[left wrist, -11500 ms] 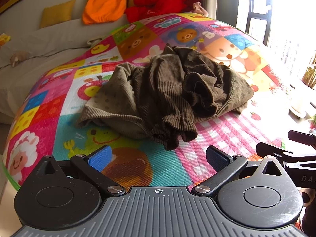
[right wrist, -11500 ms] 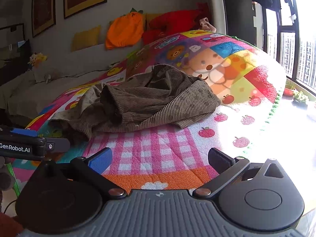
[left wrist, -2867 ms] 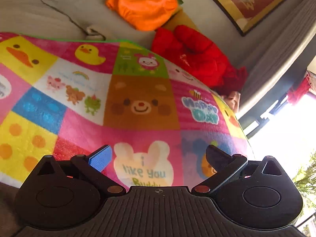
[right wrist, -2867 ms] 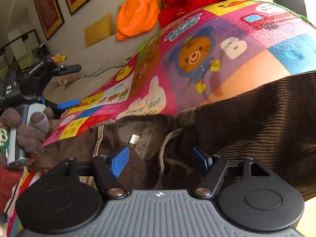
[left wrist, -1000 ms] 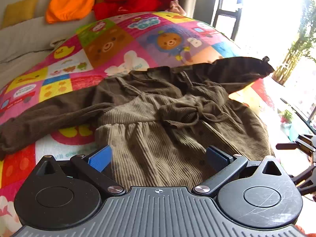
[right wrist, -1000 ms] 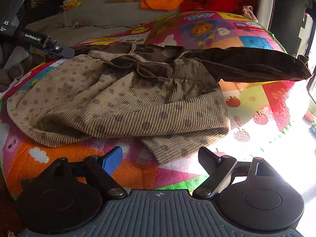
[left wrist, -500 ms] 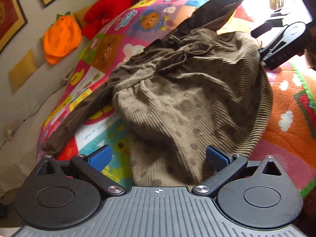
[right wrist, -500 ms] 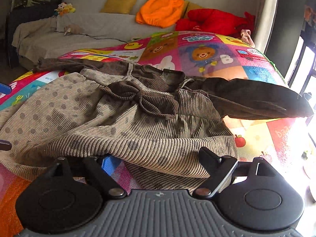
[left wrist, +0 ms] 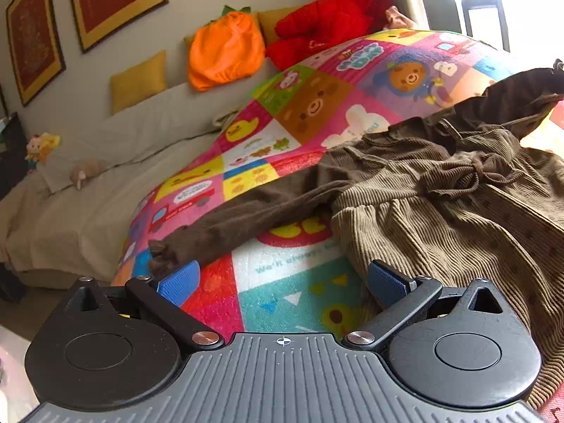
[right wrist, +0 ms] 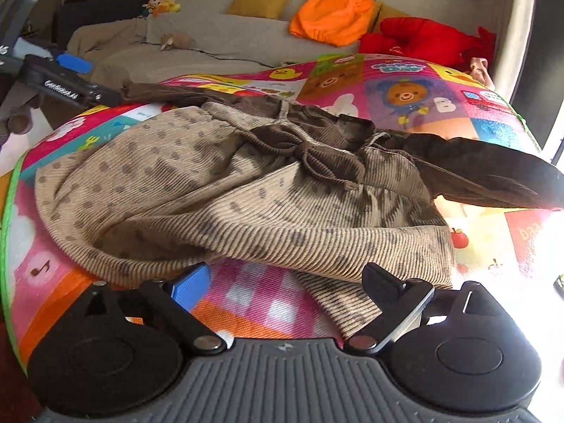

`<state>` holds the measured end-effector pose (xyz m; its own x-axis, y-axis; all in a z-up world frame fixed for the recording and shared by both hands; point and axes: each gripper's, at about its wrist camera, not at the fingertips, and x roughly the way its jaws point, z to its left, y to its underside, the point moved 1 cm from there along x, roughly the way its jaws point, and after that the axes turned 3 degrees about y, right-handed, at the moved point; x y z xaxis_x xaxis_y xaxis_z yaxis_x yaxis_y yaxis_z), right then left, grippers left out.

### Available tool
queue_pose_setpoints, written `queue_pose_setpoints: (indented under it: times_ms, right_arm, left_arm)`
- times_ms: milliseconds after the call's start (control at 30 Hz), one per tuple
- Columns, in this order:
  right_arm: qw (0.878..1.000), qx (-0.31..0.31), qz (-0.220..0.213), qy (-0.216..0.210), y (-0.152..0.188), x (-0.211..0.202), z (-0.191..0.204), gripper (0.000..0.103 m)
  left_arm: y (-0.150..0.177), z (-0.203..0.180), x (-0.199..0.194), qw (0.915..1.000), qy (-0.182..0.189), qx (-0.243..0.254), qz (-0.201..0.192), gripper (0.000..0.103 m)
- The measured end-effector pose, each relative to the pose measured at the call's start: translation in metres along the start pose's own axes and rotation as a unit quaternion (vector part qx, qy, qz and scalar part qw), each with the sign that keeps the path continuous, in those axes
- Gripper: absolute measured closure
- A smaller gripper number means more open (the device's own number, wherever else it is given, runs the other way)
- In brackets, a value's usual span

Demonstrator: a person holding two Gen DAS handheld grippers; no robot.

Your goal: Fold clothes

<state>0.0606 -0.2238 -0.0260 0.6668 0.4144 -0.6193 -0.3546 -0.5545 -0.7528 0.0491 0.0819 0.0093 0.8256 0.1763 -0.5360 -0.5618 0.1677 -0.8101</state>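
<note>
A brown corduroy dress (left wrist: 458, 204) with a dotted tan skirt (right wrist: 197, 183) and a bow at the waist lies spread on the colourful play mat (left wrist: 303, 282). One dark sleeve (left wrist: 246, 218) stretches out to the left, the other (right wrist: 486, 172) to the right. My left gripper (left wrist: 282, 278) is open and empty, low over the mat near the left sleeve's cuff and the skirt's side. My right gripper (right wrist: 289, 285) is open and empty at the skirt's hem. The left gripper also shows in the right wrist view (right wrist: 67, 81).
A grey sofa (left wrist: 105, 162) runs behind the mat with yellow cushions (left wrist: 139, 81), an orange pumpkin plush (left wrist: 225, 53), a red plush (left wrist: 328, 31) and small toys. Framed pictures hang above. A bright window is on the right. The mat's green edge (right wrist: 8, 211) lies left.
My left gripper has swung left, from over the skirt to the left sleeve side. My right gripper has drawn back a little from the hem. The dress lies as before.
</note>
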Motion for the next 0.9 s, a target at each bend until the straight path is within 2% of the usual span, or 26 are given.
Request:
queue_pose_setpoints:
  times_ms: [67,100,167,267,333,367,433,500,567,667,767,900]
  right_arm:
    - [0.999,-0.021,-0.007,-0.036,0.005,-0.009,0.012,0.009]
    - [0.998,-0.041,-0.012,-0.037,0.005,-0.010,0.020,0.008]
    - [0.996,-0.082,-0.024,-0.036,0.004,-0.011,0.035,0.005]
    - [0.993,-0.116,-0.036,-0.006,-0.003,0.004,0.047,0.004]
    - [0.994,-0.098,-0.045,0.028,-0.015,0.015,0.040,0.004]
    - [0.994,-0.087,-0.049,0.045,-0.022,0.020,0.037,0.004]
    - [0.995,-0.039,-0.058,0.068,-0.037,0.031,0.017,0.004]
    - [0.995,0.005,-0.061,0.073,-0.047,0.037,0.001,0.004]
    - [0.995,0.030,-0.064,0.067,-0.051,0.039,-0.009,0.004]
    - [0.995,0.026,-0.072,0.065,-0.050,0.033,-0.012,0.004]
    - [0.994,0.017,-0.083,0.069,-0.044,0.014,-0.019,0.004]
    - [0.993,-0.002,-0.088,0.078,-0.032,-0.008,-0.023,0.004]
  left_arm:
    - [0.002,-0.005,0.000,1.0000,0.006,0.005,0.003,0.000]
    - [0.003,-0.007,0.000,0.9999,0.009,0.006,0.005,0.000]
    - [0.003,-0.010,-0.001,0.9998,0.016,0.008,0.007,0.000]
    - [0.004,-0.014,-0.005,0.9994,0.030,0.013,0.007,0.000]
    - [0.005,-0.018,-0.016,0.9975,0.066,0.024,0.002,0.000]
    - [0.007,-0.022,-0.023,0.9948,0.095,0.035,-0.003,0.000]
    - [0.014,-0.034,-0.040,0.9846,0.161,0.066,-0.013,0.000]
    - [0.024,-0.050,-0.050,0.9761,0.189,0.107,-0.015,0.000]
    - [0.034,-0.065,-0.047,0.9742,0.177,0.140,-0.007,0.000]
    - [0.043,-0.072,-0.021,0.9811,0.114,0.155,0.017,0.000]
    - [0.031,-0.056,-0.002,0.9885,0.082,0.126,0.013,0.000]
    - [-0.006,-0.031,0.006,0.9958,0.045,0.073,-0.032,0.000]
